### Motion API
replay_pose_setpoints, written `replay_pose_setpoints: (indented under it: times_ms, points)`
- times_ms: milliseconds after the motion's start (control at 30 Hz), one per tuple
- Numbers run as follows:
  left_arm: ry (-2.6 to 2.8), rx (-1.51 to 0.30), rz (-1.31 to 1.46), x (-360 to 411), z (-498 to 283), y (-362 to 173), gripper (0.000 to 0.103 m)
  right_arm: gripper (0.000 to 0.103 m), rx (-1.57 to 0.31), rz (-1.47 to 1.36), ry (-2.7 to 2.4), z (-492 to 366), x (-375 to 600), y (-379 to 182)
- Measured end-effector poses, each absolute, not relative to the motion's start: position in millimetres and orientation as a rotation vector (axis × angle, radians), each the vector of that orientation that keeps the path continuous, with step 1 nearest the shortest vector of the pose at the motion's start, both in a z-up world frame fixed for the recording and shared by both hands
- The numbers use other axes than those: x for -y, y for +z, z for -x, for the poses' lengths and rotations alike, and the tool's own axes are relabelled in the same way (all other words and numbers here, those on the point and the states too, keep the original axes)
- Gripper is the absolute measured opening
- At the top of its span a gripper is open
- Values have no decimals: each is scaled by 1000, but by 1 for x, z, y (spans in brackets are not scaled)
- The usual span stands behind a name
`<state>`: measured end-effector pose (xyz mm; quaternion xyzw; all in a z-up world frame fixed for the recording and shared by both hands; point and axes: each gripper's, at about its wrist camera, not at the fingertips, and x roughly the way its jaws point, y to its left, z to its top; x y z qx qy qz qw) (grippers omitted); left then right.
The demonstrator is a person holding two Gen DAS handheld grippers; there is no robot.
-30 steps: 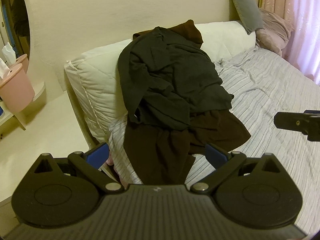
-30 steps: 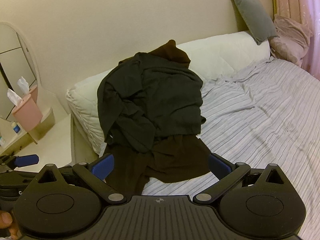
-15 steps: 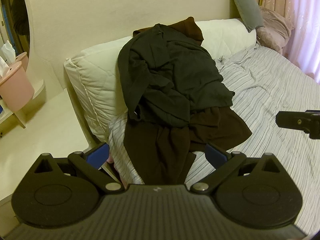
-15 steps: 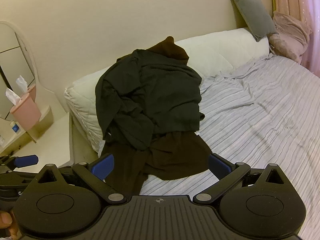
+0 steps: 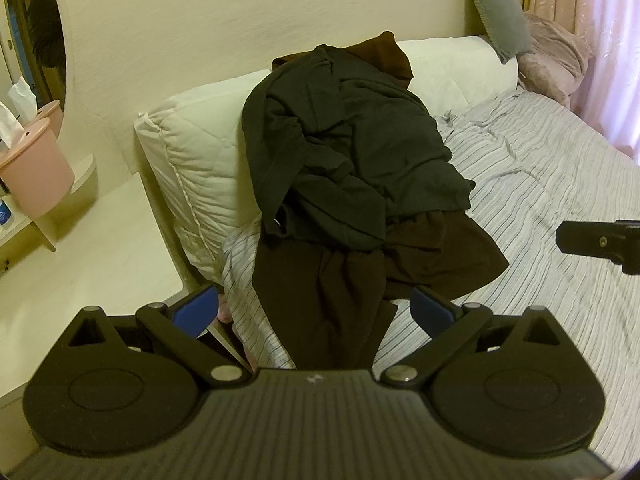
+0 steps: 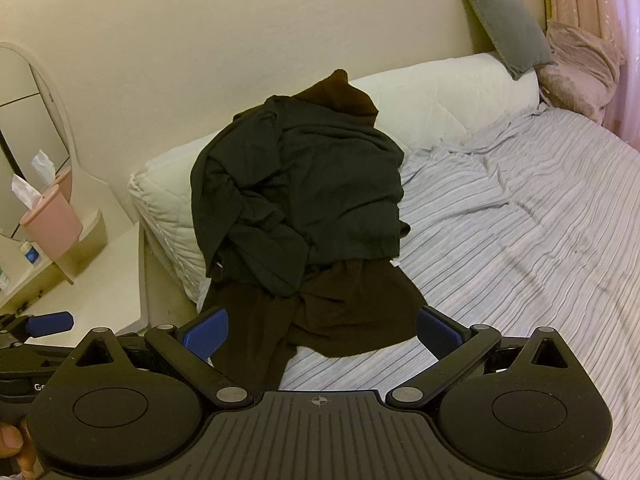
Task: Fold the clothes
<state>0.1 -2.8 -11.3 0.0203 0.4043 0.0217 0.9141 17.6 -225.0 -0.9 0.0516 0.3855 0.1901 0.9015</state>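
Lying in a heap near the head of the bed (image 6: 540,240), the clothes comprise two garments. A dark green garment (image 5: 352,152) (image 6: 304,196) sits on top, bunched and creased, its upper part leaning against the white bolster (image 5: 188,152) (image 6: 440,88). A brown garment (image 5: 360,280) (image 6: 340,308) lies beneath it: one end shows above the green garment at the bolster's crest, and the other end spreads onto the striped sheet (image 5: 540,184) and hangs over the bed's near edge.

Left gripper (image 5: 314,312): fingers spread wide, holding nothing. The blue pads (image 5: 196,312) flank the hanging end of the brown garment in this view, without visible contact. Right gripper (image 6: 320,328): fingers likewise spread wide and empty, with its pads (image 6: 206,330) framing the lower edge of the brown garment; whether they touch cloth cannot be determined. Part of the right gripper appears at the right edge of the left wrist view, above the sheet and apart from the clothes. Part of the left gripper, with one blue fingertip, appears at the lower left of the right wrist view.

A grey cushion (image 5: 496,20) (image 6: 508,28) stands tilted against the wall at the bolster's far end, and a pink pillow (image 5: 556,56) (image 6: 580,64) lies just beside it. A cream nightstand (image 5: 80,248) (image 6: 104,284) stands left of the bed. Behind it, a shelf carries a pink tissue box (image 5: 32,168) (image 6: 50,220) with white tissue protruding, next to a curved mirror (image 5: 36,24) (image 6: 28,120).
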Motion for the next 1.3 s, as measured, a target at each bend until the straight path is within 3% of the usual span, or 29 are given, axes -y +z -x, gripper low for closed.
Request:
replay_pose_setpoints:
  times_ms: [900, 1300]
  points:
    - [134, -850, -72, 19, 11, -23, 99, 103, -794, -53, 480, -15, 270, -13]
    - [126, -802, -227, -18, -62, -25, 99, 102, -743, 31, 609, -58, 265, -15]
